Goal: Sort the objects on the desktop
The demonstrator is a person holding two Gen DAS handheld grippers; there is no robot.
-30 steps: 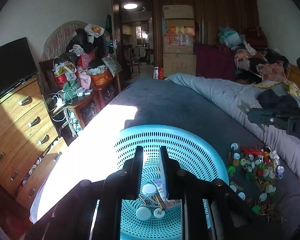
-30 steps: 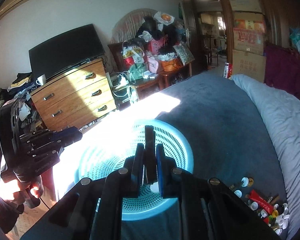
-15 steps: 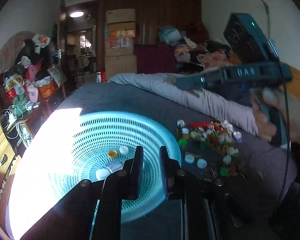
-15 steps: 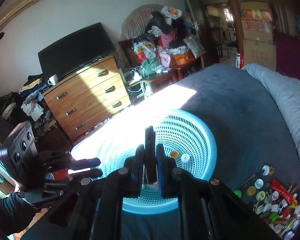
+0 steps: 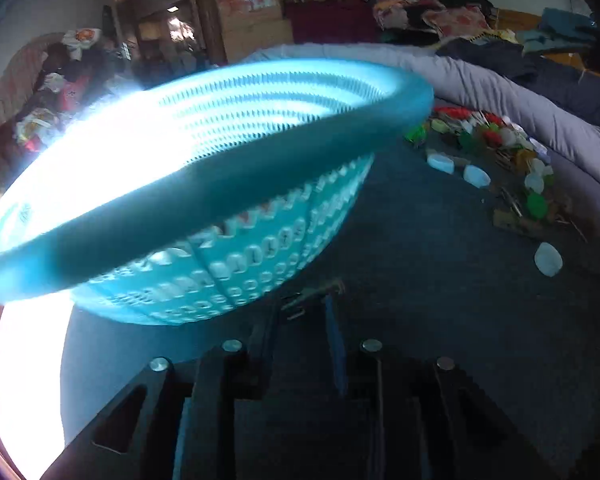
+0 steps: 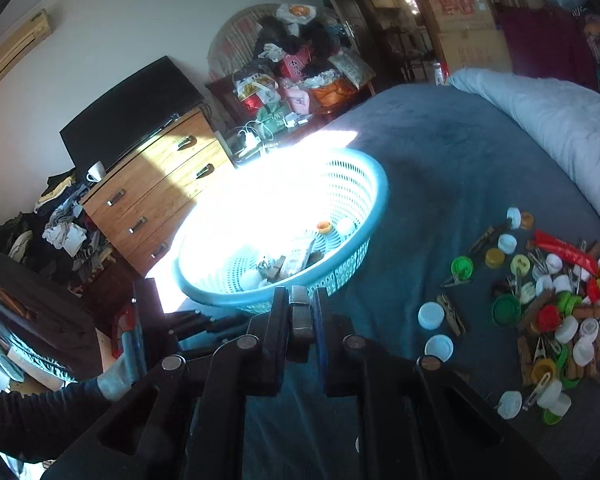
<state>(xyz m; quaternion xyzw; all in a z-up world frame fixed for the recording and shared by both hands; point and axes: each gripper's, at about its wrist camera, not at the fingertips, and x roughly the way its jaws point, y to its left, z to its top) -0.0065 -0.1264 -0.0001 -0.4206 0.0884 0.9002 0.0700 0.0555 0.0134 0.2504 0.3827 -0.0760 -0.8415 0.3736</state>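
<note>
A round turquoise perforated basket [image 6: 352, 268] sits on the dark blue bed cover, holding a few bottle caps and clips. It fills the left wrist view [image 5: 228, 200], blurred. A pile of coloured bottle caps, clothespins and clips [image 6: 548, 304] lies to its right, also in the left wrist view [image 5: 496, 148]. My right gripper [image 6: 298, 300] is shut on a small dark flat piece, near the basket's near rim. My left gripper [image 5: 300, 304] is low beside the basket's outer wall, its jaws slightly apart with a small metal clip at the tips.
A wooden dresser [image 6: 160, 192] with a black TV stands left of the bed. A rolled grey duvet [image 6: 560, 120] runs along the bed's right side. Cluttered bags and boxes stand at the back. Bright sunlight washes out the basket's left half.
My left gripper has dropped from over the basket's inside to low outside its near wall. The right gripper has pulled back to the near rim and turned toward the pile.
</note>
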